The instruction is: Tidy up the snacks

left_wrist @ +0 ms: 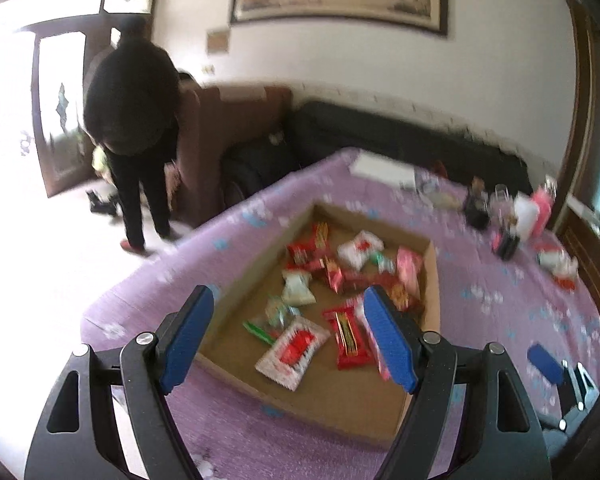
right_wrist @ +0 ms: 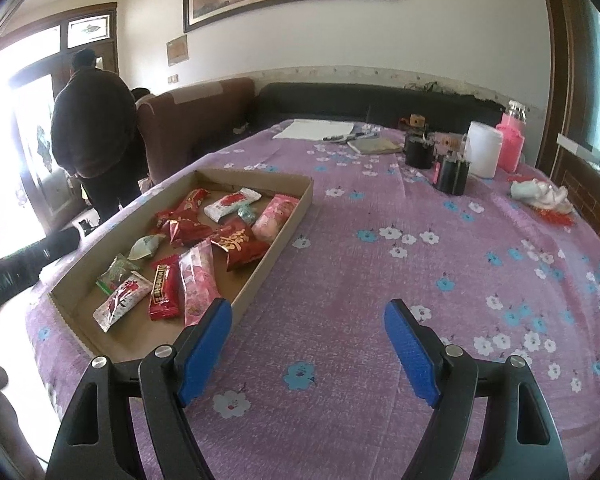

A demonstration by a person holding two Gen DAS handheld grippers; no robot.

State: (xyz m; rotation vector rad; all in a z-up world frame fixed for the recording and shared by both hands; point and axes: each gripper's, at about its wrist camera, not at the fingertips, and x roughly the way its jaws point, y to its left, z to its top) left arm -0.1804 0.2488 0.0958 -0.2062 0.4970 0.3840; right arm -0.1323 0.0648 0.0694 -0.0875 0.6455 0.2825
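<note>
Left gripper (left_wrist: 290, 334): jaws spread wide, nothing between the blue pads (left_wrist: 388, 336), pointing downward; right gripper (right_wrist: 310, 350): jaws likewise wide apart and empty, angled downward, blue pads (right_wrist: 204, 350) bare.

The bench (right_wrist: 360, 264) in front of me is wearing a purple flowered cloth. A shallow cardboard tray (right_wrist: 296, 204) is lying on it. Beyond the tray, white paper (right_wrist: 314, 129), a notebook (right_wrist: 374, 145), two black holders (right_wrist: 452, 176), a white tub (right_wrist: 482, 154) and a pink jar (right_wrist: 510, 146) are standing.
</note>
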